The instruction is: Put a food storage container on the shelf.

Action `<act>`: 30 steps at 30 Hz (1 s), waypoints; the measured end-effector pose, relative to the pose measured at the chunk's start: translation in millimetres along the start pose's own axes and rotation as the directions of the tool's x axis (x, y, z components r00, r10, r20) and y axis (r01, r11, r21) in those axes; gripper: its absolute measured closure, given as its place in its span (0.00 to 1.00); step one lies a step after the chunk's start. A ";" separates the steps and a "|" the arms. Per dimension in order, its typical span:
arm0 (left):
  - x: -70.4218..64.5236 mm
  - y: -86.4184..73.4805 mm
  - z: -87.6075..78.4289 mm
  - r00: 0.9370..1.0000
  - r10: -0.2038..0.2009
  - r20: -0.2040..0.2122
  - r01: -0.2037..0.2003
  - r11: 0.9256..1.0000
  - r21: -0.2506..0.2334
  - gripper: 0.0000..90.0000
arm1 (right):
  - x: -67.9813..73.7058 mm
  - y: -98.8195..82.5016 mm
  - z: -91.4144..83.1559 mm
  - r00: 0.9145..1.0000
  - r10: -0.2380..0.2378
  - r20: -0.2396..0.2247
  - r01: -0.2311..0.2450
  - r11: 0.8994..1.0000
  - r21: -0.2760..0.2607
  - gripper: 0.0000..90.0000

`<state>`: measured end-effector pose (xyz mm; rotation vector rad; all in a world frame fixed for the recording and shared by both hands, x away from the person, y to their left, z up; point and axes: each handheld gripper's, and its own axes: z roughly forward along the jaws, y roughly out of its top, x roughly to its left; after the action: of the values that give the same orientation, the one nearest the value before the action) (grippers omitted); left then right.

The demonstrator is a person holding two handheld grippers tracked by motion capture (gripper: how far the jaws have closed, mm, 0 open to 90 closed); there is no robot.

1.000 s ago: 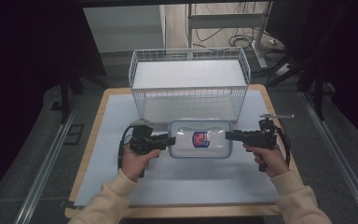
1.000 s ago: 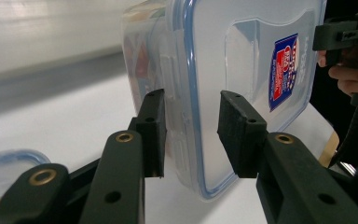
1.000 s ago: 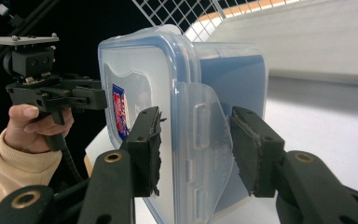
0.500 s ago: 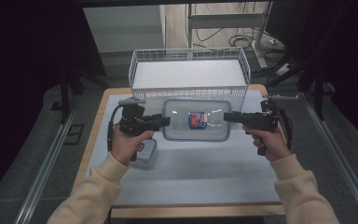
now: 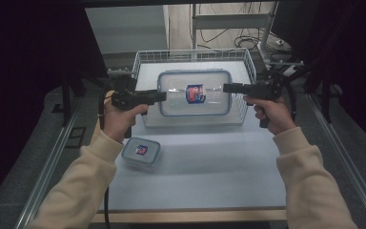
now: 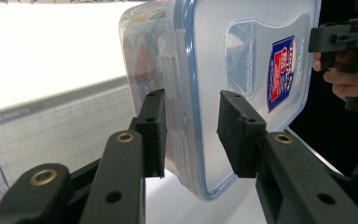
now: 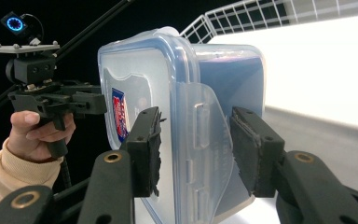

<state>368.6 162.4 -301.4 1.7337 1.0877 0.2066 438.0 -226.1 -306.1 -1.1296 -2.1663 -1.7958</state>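
While both grippers, left [image 5: 159, 97] and right [image 5: 228, 88], stay clamped on the box's [image 5: 194, 93] ends, it should go down level into the basket [image 5: 245, 59].

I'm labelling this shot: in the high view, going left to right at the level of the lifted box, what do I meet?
Left gripper → big lidded plastic box → right gripper, each gripper clamped on one end of the box, above the wire basket.
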 end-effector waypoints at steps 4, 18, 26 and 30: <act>9.0 13.0 3.2 1.000 -0.002 -0.002 0.002 1.000 0.006 0.71 | -1.7 19.8 6.3 1.000 -0.002 0.009 0.002 1.000 0.006 0.60; 44.5 56.3 29.0 0.998 -0.067 0.004 0.067 0.997 0.040 0.71 | -28.5 69.6 30.2 0.999 0.040 0.036 -0.040 0.999 0.020 0.60; 61.1 58.9 45.9 0.995 -0.098 0.018 0.096 0.991 0.093 0.71 | -46.7 72.5 40.2 0.994 0.089 0.062 -0.091 0.995 0.038 0.59; 65.8 62.7 49.0 0.992 -0.120 0.025 0.117 0.989 0.090 0.71 | -54.2 73.3 44.2 0.990 0.124 0.063 -0.127 0.991 0.044 0.58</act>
<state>470.9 175.0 -294.6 1.7383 1.1888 0.0582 536.4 -210.6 -288.3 -1.2939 -2.1064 -1.6691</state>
